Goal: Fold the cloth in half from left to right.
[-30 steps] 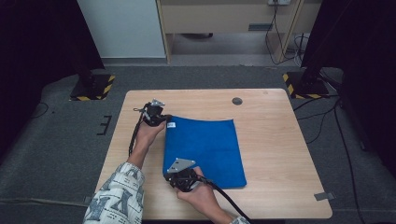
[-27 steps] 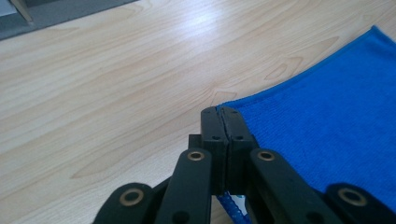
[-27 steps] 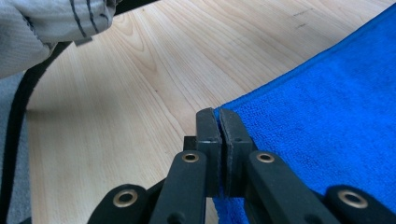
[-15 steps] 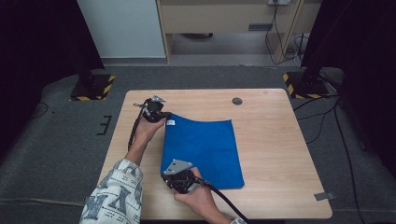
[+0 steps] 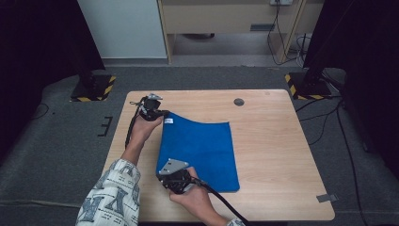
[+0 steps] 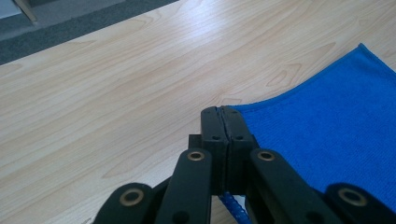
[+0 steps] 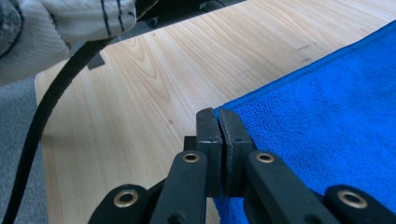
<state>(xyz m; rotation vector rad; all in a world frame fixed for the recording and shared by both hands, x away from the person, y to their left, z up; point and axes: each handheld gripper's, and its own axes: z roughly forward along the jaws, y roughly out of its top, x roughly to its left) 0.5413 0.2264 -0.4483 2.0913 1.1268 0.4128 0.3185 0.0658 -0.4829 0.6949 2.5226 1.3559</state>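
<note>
A blue cloth (image 5: 200, 150) lies flat on the wooden table (image 5: 282, 155). A small white label sits near its far left corner. My left gripper (image 5: 163, 114) is shut on that far left corner. In the left gripper view the jaws (image 6: 222, 112) pinch the cloth's edge, and the cloth (image 6: 327, 135) spreads out to the right. My right gripper (image 5: 165, 175) is shut on the near left corner. In the right gripper view its closed jaws (image 7: 219, 114) hold the hem of the cloth (image 7: 327, 116).
A dark round grommet (image 5: 239, 101) is set in the table near its far edge. Bare wood stretches to the right of the cloth. A patterned sleeve (image 7: 70, 23) and a black cable (image 7: 46, 102) lie left of the right gripper. Striped stand bases (image 5: 94, 89) rest on the floor.
Both grippers have shifted a little to the left with the cloth's corners in them, and the cloth has slid left across the table. The left gripper has also moved slightly farther away.
</note>
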